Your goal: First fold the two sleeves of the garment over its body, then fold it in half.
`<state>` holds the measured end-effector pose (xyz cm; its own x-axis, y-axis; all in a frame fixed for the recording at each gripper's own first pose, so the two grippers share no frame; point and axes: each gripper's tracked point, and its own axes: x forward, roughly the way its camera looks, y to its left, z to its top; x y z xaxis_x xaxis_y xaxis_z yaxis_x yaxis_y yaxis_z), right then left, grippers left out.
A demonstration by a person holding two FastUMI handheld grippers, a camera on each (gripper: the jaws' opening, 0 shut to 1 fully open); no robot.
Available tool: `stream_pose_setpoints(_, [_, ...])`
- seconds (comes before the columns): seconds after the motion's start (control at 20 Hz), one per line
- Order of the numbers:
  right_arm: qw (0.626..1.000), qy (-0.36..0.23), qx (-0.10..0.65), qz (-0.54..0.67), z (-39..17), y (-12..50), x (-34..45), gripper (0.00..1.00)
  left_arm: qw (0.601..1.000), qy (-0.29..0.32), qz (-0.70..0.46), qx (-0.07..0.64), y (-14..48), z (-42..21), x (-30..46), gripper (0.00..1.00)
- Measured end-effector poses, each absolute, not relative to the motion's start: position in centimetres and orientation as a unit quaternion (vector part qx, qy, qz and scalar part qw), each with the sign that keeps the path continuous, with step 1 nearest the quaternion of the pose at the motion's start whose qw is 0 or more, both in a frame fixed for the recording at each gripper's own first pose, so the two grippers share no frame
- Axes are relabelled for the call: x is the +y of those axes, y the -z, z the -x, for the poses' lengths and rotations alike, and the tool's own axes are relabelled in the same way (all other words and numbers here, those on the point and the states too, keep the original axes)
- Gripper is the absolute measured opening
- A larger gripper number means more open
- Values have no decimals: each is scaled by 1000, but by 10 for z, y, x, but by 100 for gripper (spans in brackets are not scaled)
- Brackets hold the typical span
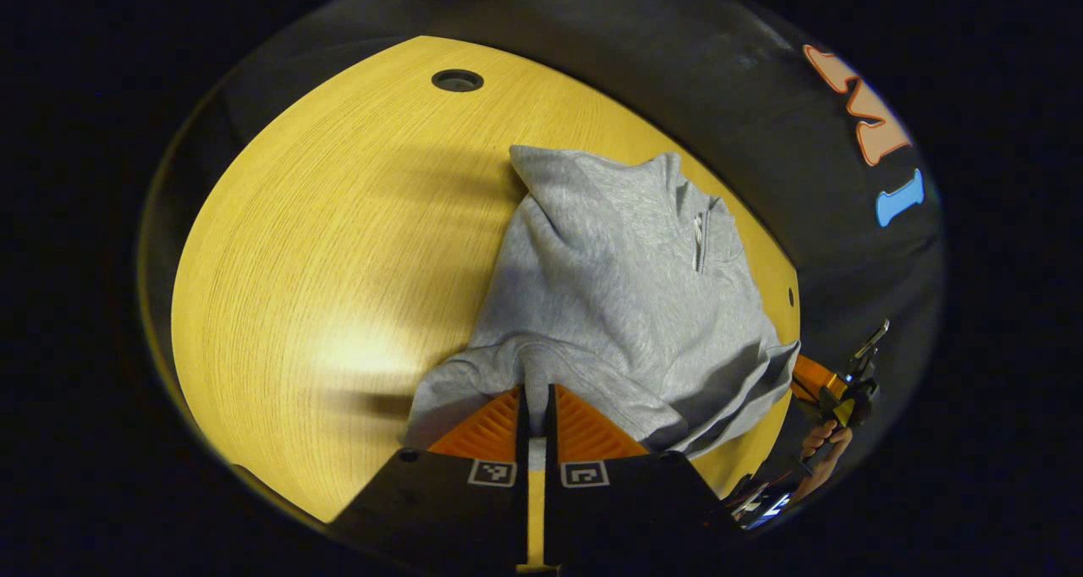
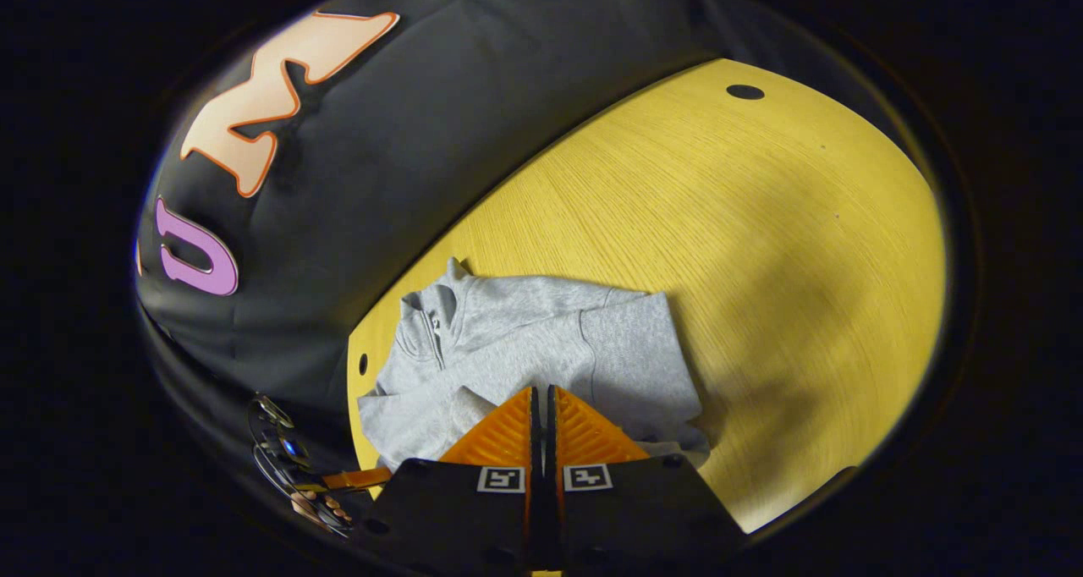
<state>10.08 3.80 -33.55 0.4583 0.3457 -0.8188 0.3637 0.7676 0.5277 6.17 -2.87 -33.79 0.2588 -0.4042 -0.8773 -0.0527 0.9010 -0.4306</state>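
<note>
Grey fleece is pinched between the fingers of the left gripper (image 1: 535,408), which stand almost together on a ridge of the sweatshirt's (image 1: 618,289) hem. In the right gripper view the right gripper (image 2: 542,408) likewise has its fingers drawn nearly together over the near edge of the cloth; whether fabric lies between them cannot be told, since the hem disappears behind them. In the left gripper view the right gripper (image 1: 846,395) also appears off the bench's edge beside the garment's corner, held in a hand (image 1: 825,442). The left one (image 2: 343,479) appears likewise, low in the right gripper view.

From both pairs of fingers the sweatshirt runs straight ahead: its long axis lies from the gripped hem to the zipped collar (image 1: 700,230), which sits far from the fingers, close to the bench's (image 1: 338,247) edge next to the booth wall. Both sleeves appear already laid over the body, so the cloth forms a compact oblong. The garment occupies that edge of the bench; a dark grommet hole (image 1: 457,79) lies well apart near a far corner.

Judgement: the remaining step is the half-fold, which calls for carrying the hem forward along this axis toward the collar. Both grippers are about equally near the hem, one toward each hem corner.
</note>
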Motion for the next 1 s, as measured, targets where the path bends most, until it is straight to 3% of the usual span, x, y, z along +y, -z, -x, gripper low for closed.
stream_pose_setpoints(0.1, [796,15,511,-325,-102,335,37,3,788,121,161,581,330,-70,-21,31])
stream_pose_setpoints(0.15, [805,16,501,-317,-104,330,35,22,800,126,149,567,324,-73,-20,50])
stream_pose_setpoints(0.25, [829,13,471,-300,-106,311,32,58,838,115,120,519,302,-90,-10,100])
stream_pose_setpoints(0.3, [841,3,453,-296,-106,297,34,77,858,107,108,491,290,-99,-8,95])
stream_pose_setpoints(0.35, [852,-4,435,-290,-106,282,34,95,877,104,106,457,272,-104,-10,96])
stream_pose_setpoints(0.65, [927,-43,316,-199,-72,188,4,98,963,58,61,258,175,-93,-28,96])
stream_pose_setpoints(0.85, [965,-80,231,-95,-25,135,-16,97,986,50,12,156,121,-45,-54,95])
stream_pose_setpoints(1.0, [978,-107,180,-22,12,108,-13,97,992,54,-12,117,96,0,-75,95])
